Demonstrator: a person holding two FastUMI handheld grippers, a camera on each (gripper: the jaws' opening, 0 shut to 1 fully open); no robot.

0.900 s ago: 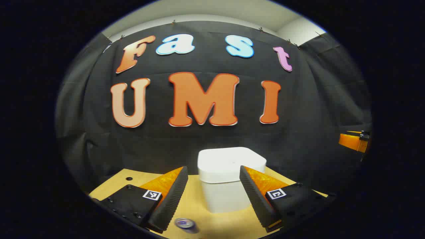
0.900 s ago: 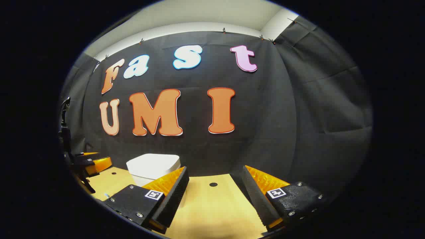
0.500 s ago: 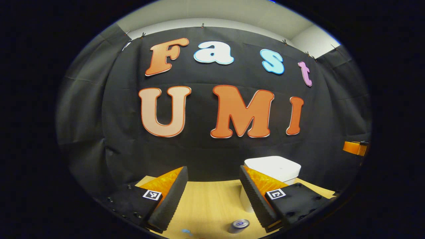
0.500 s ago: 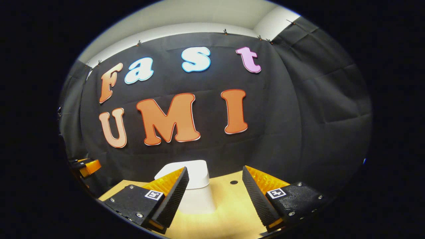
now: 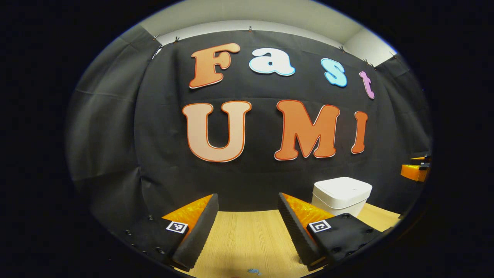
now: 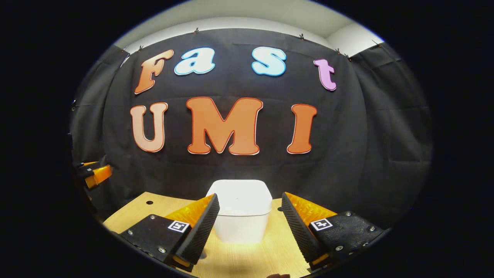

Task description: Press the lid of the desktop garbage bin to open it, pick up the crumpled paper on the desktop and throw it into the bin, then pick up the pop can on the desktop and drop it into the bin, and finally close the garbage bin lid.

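The white desktop bin (image 6: 243,208) stands on the wooden table with its lid down. In the right gripper view it sits straight ahead, beyond my right gripper (image 6: 250,201), which is open and holds nothing. In the left gripper view the bin (image 5: 341,195) is off to the right, partly behind the right finger. My left gripper (image 5: 247,202) is open above bare wood with nothing between its fingers. Each gripper appears at the edge of the other's view: the right gripper (image 5: 415,172) far right, the left gripper (image 6: 94,173) far left.
The wooden table (image 6: 247,258) runs back to the black cloth wall just behind the bin. A small round hole (image 6: 148,202) marks the table at back left. A tiny blue speck (image 5: 252,271) lies at the lower edge of the left gripper view.
The left gripper has swung left: the bin slid to the right of its view and the pop can dropped out at the bottom. The right gripper turned until the bin sits centred ahead.
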